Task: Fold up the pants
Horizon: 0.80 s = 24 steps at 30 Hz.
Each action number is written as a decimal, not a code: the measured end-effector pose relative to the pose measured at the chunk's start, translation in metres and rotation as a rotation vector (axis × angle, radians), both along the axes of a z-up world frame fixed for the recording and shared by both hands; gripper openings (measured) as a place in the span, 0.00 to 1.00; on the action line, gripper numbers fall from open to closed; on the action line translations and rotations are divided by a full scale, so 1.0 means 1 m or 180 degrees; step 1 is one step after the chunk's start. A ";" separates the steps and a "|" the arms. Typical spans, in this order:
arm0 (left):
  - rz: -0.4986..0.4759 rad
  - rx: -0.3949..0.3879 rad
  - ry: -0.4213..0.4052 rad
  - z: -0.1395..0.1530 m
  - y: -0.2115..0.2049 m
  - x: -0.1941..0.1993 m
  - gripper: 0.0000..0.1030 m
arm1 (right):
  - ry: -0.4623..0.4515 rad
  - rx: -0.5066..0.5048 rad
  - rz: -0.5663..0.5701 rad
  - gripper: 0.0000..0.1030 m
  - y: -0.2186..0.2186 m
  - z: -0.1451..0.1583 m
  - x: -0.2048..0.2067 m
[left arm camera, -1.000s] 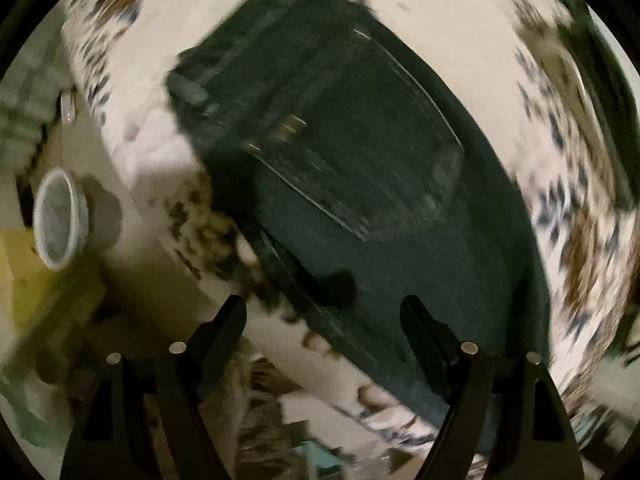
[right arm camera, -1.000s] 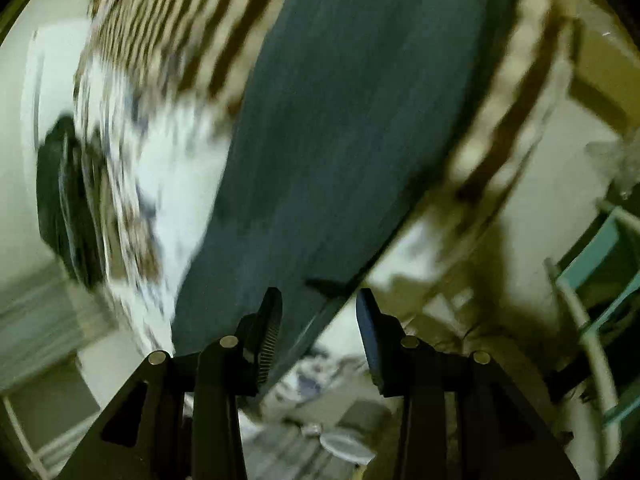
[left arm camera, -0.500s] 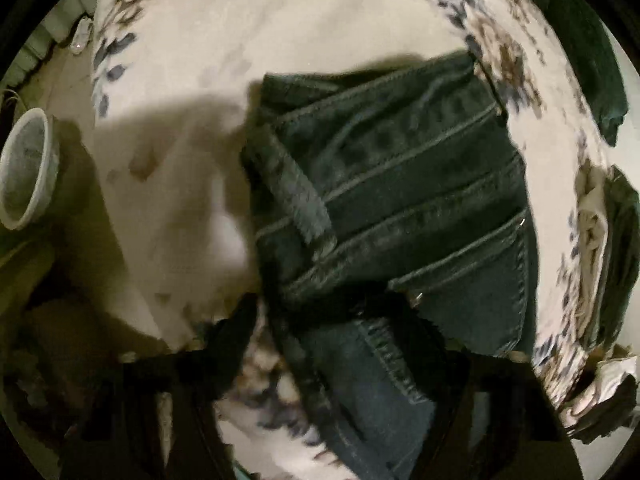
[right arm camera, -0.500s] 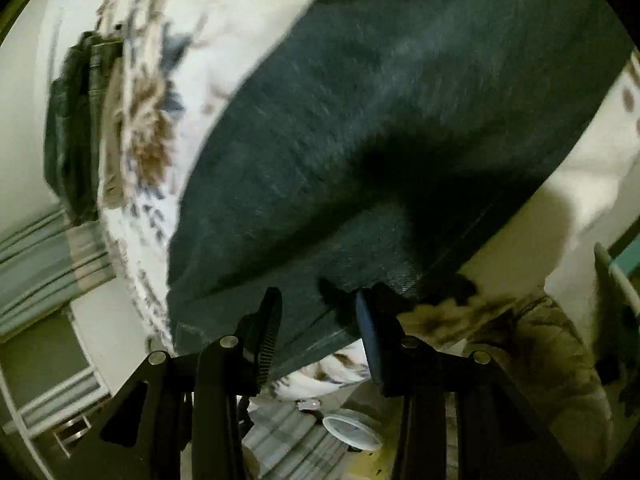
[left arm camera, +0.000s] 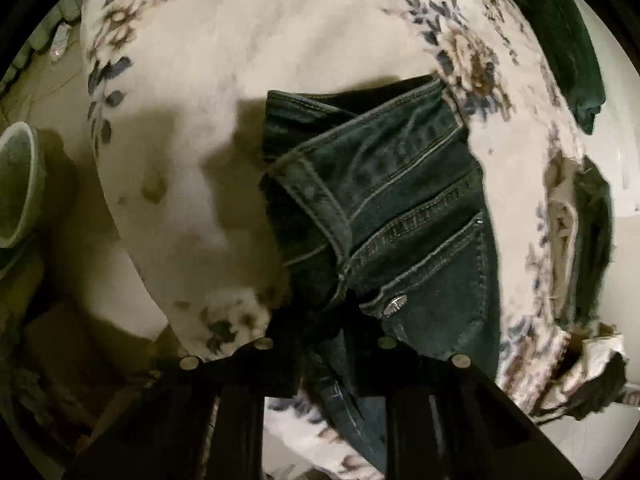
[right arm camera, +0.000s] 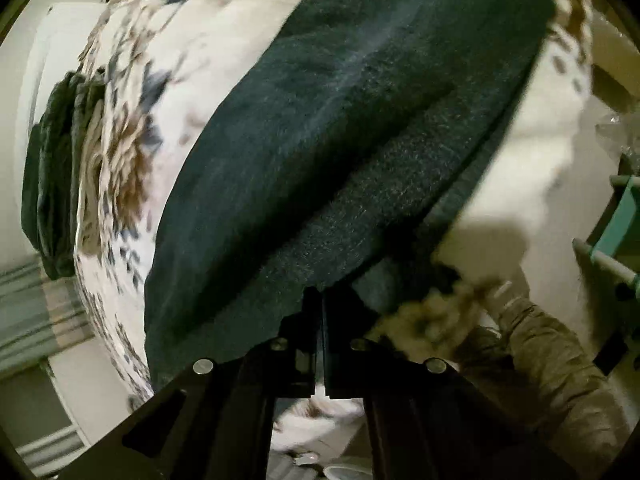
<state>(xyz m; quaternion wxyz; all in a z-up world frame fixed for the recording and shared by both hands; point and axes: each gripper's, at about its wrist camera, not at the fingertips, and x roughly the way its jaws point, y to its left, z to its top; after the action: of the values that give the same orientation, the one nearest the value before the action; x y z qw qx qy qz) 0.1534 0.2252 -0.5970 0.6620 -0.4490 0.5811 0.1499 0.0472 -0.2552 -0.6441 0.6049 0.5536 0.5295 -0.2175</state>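
Both sets of tongs sit low over a bed, each at the near edge of the dark jeans. On the left gripper the jaws are closing, with the waistband corner just below the metal button bunched between them. The right gripper has its jaws drawn together on the near edge of a trouser leg, a thin lip of cloth caught at the tips.

The jeans lie across a floral bedcover, waistband toward the left hand, leg running away from the right.

Risk, as I judge it: the right bite is shallow — a brisk lift could pull the denim free. On the left, the bunched layers may be only partly caught, so one could slip and spoil the fold.

Beyond the waistband the cover lies bare and flat — good room to carry cloth over. Further out, folded clothes sit by the far edge, and the mattress falls away close under both grippers, toward a round tub on the floor.
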 end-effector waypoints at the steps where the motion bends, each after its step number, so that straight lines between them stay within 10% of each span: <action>1: -0.0006 -0.0060 0.0016 0.000 0.003 -0.002 0.14 | 0.0001 -0.0005 0.0013 0.02 0.005 0.003 0.000; 11: -0.0072 0.0048 0.0000 0.008 0.020 -0.001 0.11 | -0.0020 0.0008 0.0118 0.02 -0.005 0.036 -0.026; 16: -0.0072 -0.0135 0.0065 -0.003 0.019 0.001 0.14 | 0.0367 0.0094 0.0456 0.05 -0.003 -0.005 -0.010; 18: -0.0102 -0.0211 0.0118 -0.002 0.018 0.000 0.19 | 0.0561 0.0119 0.0669 0.12 0.001 -0.006 -0.002; 22: -0.0344 -0.0047 0.0211 0.016 0.004 0.001 0.32 | 0.0443 0.0072 0.1049 0.71 0.019 0.021 0.019; 24: -0.0582 0.0215 0.0201 0.029 -0.009 0.010 0.67 | 0.0312 0.0074 0.1340 0.71 0.034 0.036 0.046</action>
<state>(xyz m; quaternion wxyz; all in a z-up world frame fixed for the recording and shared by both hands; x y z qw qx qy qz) 0.1634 0.2158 -0.5683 0.6690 -0.3665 0.6349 0.1225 0.0935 -0.2210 -0.6084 0.6040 0.4265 0.6647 -0.1069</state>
